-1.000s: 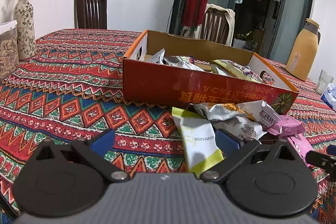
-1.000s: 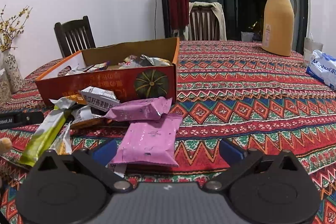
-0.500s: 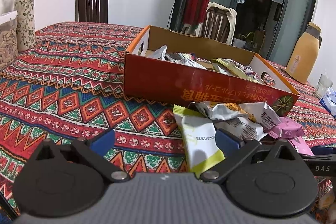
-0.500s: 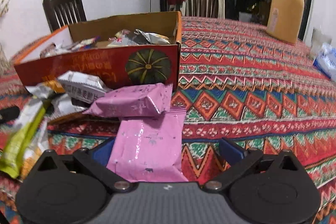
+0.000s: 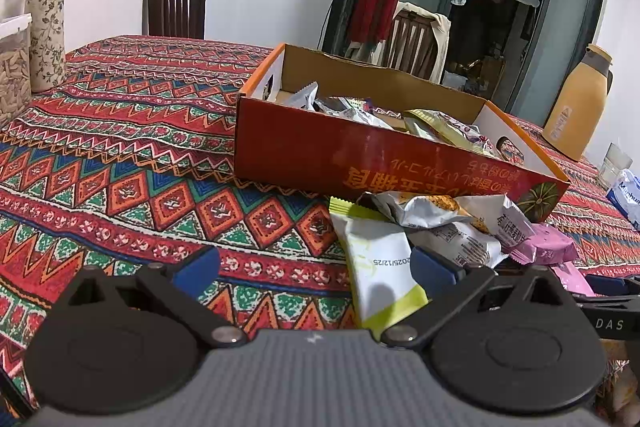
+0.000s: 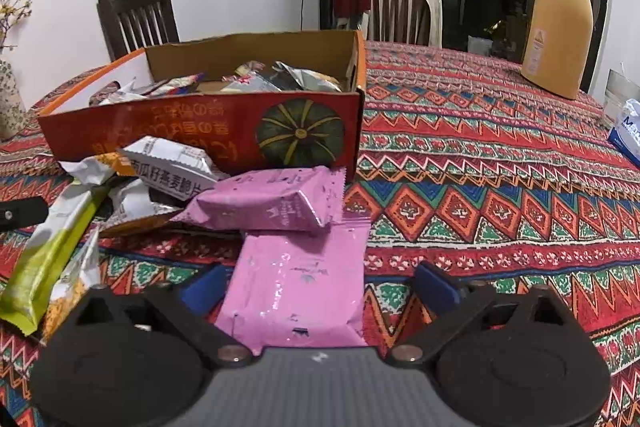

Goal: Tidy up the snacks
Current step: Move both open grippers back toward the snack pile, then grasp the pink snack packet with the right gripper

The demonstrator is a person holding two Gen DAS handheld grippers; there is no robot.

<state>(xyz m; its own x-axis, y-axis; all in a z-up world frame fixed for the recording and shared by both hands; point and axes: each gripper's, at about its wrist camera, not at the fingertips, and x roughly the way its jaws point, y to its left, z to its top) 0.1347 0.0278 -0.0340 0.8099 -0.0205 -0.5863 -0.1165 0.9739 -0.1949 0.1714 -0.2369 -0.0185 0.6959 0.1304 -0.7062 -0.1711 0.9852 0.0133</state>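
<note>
- Right wrist view: my right gripper (image 6: 318, 285) sat low over the flat pink packet (image 6: 296, 291), which lay on the tablecloth (image 6: 500, 211) straight ahead between my 2 blue pads.
- The jaws had just been closing in on it, but the pads stood clear of both its edges, so nothing was clamped.
- Its long axis ran away from me toward the orange box (image 6: 200, 131); I was squeezing across its short width.
- A 2nd pink packet (image 6: 272, 205) overlapped its far end, so I judged a clean lift needed care.
- My left gripper (image 5: 316, 267) hung with jaws apart and empty, the white-and-green packet (image 5: 380, 267) just inside its right pad.
- For the pink one, my right hand was plainly nearer.
</note>
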